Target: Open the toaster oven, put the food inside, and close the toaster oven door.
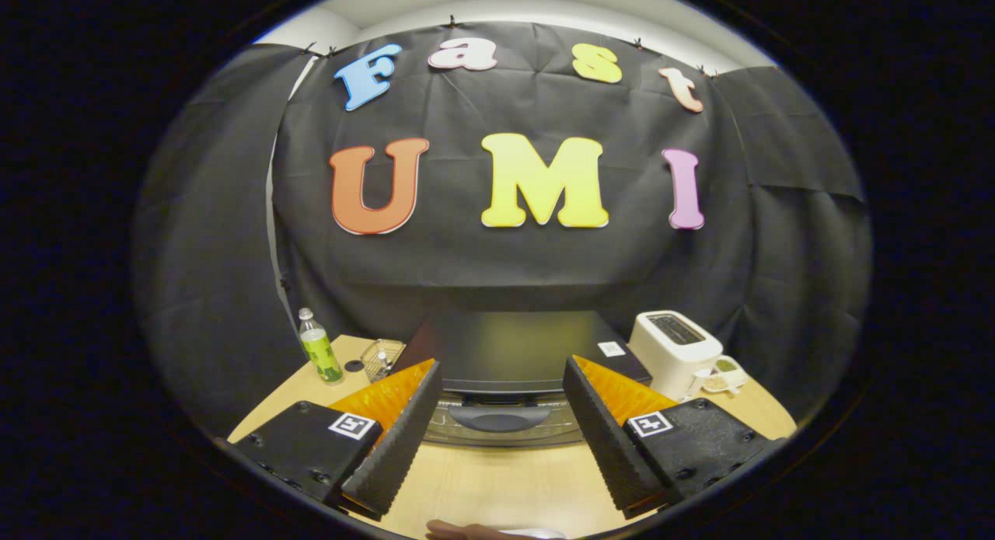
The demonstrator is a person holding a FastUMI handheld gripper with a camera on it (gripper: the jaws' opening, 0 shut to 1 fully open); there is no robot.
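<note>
A black toaster oven [513, 352] stands on the wooden table just ahead of my fingers, seen from above its flat top. Its glass door [505, 431] with a dark curved handle [497, 417] faces me and looks closed, framed between my two fingers. My gripper [501, 377] is open, held above the table in front of the door, with nothing between the fingers. At the near table edge, below the fingers, a brownish piece of food [466, 531] lies by a white plate rim [536, 534].
Left of the oven are a clear bottle with a green label [319, 347] and a small wire basket [382, 358]. To its right stand a white slot toaster [675, 352] and a small white cup [723, 375]. Bare table [497, 486] lies under the fingers.
</note>
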